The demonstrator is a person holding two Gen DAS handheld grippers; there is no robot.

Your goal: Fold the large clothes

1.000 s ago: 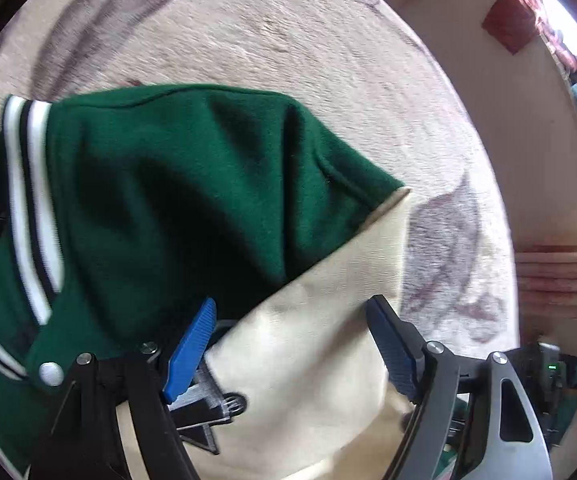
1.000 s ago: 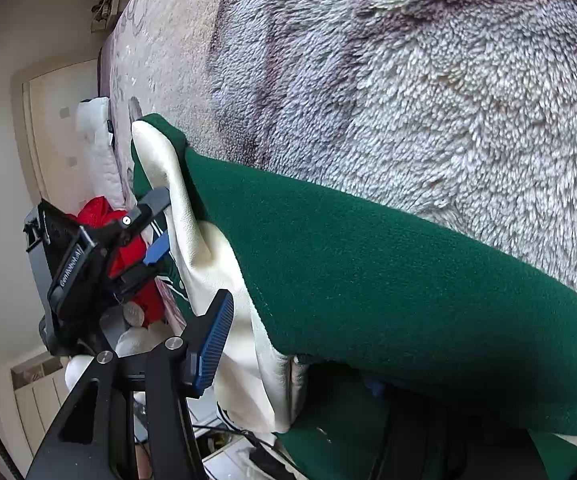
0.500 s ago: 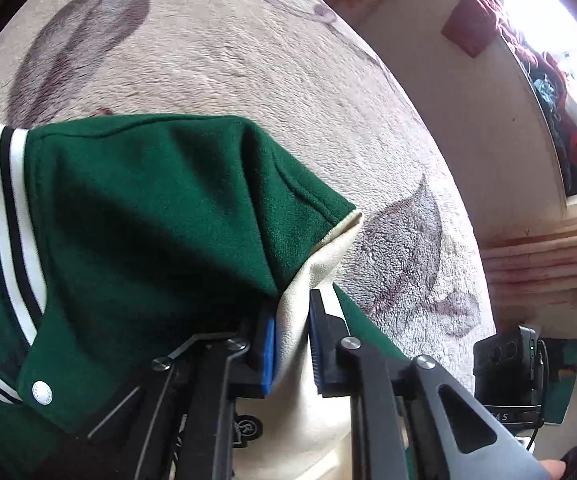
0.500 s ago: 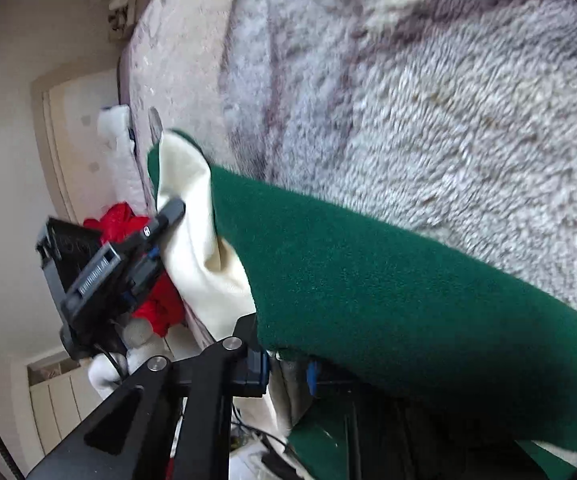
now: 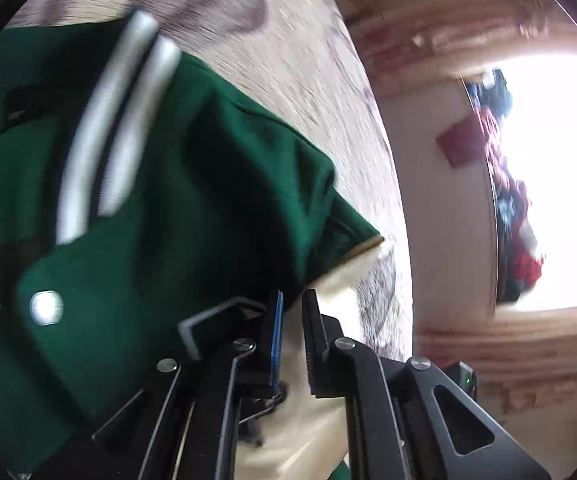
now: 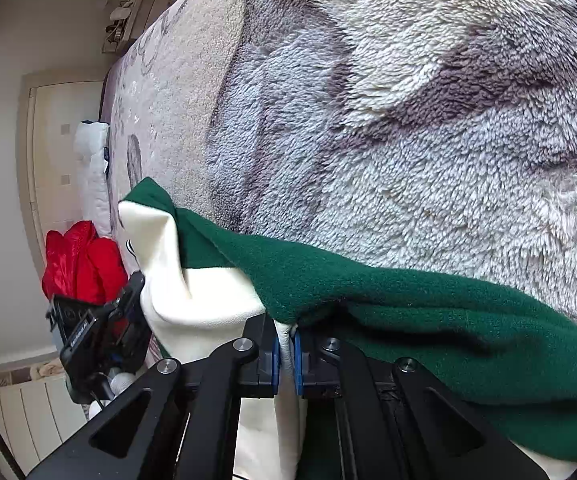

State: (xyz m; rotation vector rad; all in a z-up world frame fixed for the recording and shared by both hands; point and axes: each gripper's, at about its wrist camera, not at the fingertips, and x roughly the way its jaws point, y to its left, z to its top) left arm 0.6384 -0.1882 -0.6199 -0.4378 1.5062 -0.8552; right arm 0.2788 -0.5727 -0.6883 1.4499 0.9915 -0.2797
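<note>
The jacket, green fleece-like cloth with cream sleeves and white-striped trim, lay partly on the bed, over its plush blanket, with its near edge lifted by both tools. The left gripper had its fingers closed on cream cloth just below the green shoulder seam, and the right gripper pinched a thin fold of cream cloth where it met the green. The garment looked thick, soft and limp, so it would likely sag between the two holds and drag on the pile of the blanket rather than slide. It seemed fairly heavy for cloth but not fragile. Seams and the sleeve joins, where layers double, looked the surest places to grip; a single-layer pinch might slip.
</note>
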